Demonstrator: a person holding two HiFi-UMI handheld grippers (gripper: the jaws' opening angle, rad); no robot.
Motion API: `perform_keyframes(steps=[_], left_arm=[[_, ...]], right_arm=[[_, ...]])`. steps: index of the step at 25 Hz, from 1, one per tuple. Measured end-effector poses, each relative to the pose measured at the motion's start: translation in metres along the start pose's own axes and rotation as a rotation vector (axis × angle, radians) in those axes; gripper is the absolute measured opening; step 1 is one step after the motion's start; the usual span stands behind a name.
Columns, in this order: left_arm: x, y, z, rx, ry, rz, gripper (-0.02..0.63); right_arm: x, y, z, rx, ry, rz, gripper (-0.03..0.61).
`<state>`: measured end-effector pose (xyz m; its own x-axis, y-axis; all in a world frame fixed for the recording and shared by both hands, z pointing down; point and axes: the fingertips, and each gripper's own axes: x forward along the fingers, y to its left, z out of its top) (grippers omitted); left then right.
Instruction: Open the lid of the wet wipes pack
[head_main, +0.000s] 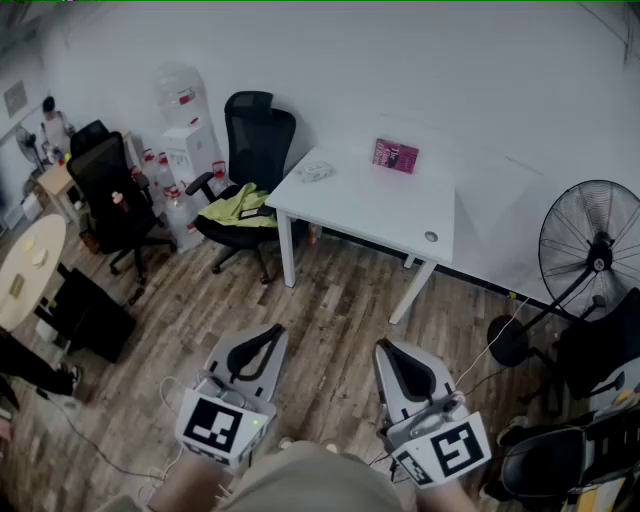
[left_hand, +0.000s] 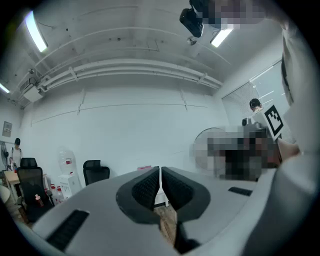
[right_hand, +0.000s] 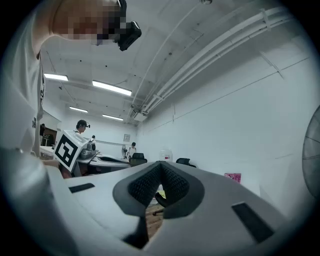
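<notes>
Wooden floor (head_main: 330, 300): open ground between me and the work, which I judge must be crossed before the task can start.

Table (head_main: 400, 215): white, set against the wall, with the task's thing at its far edge.

Fan (head_main: 592, 245) and chair (head_main: 255, 150): these flank the table right and left, so its near side is free to approach.

Left hand-held gripper (head_main: 266, 336) and right hand-held gripper (head_main: 389, 350): I carry both low and level in front of my body, side by side and pointed toward the table. I judge this a carrying posture, not a working one. Each is clenched, pads together, with nothing between them and touching nothing. The left shows only a hairline slit.

Pack (head_main: 395, 156): pink, on the table near the wall, well apart from both grippers. Its lid is too small to make out, so I take it as not yet opened.

Crumpled item (head_main: 316, 171): small and white, at the table's left corner, apart from the pack.
</notes>
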<state>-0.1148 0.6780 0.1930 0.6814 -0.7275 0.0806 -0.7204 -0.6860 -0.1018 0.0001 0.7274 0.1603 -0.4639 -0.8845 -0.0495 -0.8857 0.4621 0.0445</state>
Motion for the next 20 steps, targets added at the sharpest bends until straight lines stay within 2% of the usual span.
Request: perform_keyframes(steps=[6,15,18,19,20], left_arm=[[0.018,-0.015,0.006,0.001,-0.01,-0.001,0.031],[0.029,-0.035,-0.002,-0.005,0.019,0.02,0.031],[0.032,-0.039,-0.001,-0.011,0.019,0.035,0.031],[0.033,-0.039,-0.002,-0.012,0.019,0.041,0.031],[0.032,-0.038,-0.002,-0.012,0.021,0.048,0.031]], right_arm=[[-0.006,-0.019,-0.003,0.003,-0.006,0.01,0.023],[-0.026,-0.046,-0.006,0.023,-0.044,-0.01,0.025],[-0.027,-0.047,-0.011,0.016,-0.034,0.042,0.026],[-0.026,-0.044,-0.014,0.014,-0.02,0.069,0.046],[-0.024,-0.042,-0.017,0.011,-0.006,0.089,0.123]])
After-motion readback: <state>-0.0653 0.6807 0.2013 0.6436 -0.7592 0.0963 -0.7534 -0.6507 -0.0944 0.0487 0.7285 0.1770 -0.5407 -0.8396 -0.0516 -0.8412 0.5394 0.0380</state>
